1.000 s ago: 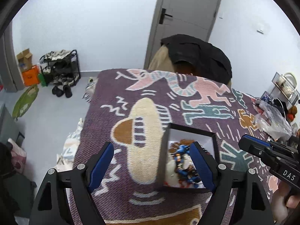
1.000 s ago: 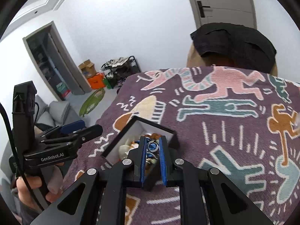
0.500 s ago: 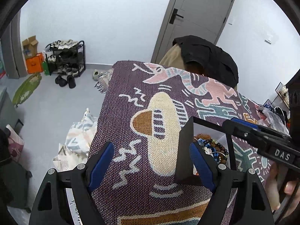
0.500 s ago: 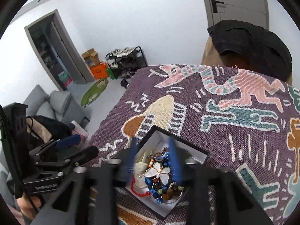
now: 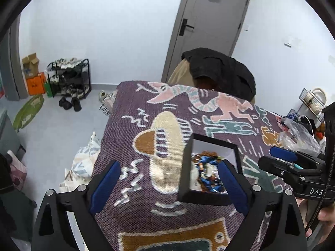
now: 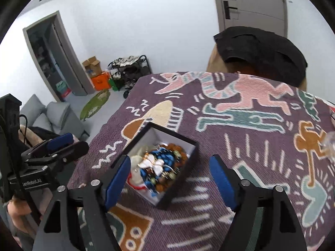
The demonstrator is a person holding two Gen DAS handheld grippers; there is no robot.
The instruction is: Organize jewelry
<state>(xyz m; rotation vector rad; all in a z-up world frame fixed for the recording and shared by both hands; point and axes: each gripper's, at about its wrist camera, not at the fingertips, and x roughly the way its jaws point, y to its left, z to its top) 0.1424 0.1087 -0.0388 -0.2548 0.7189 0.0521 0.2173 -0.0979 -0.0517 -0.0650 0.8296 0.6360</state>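
Square black cardboard box, white-lined, seen on purple patterned woven blanket; tangled beads and white butterfly pendant heaped inside. Left gripper and right gripper spread wide, empty. Sorting judged unfinished.

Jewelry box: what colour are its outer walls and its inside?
The jewelry box is black outside, white inside; clearest in the right wrist view.

Black fingers, blue pads

One box holds one tangled jewelry pile, pieces too many to count. One cloth, two grippers: left, right.
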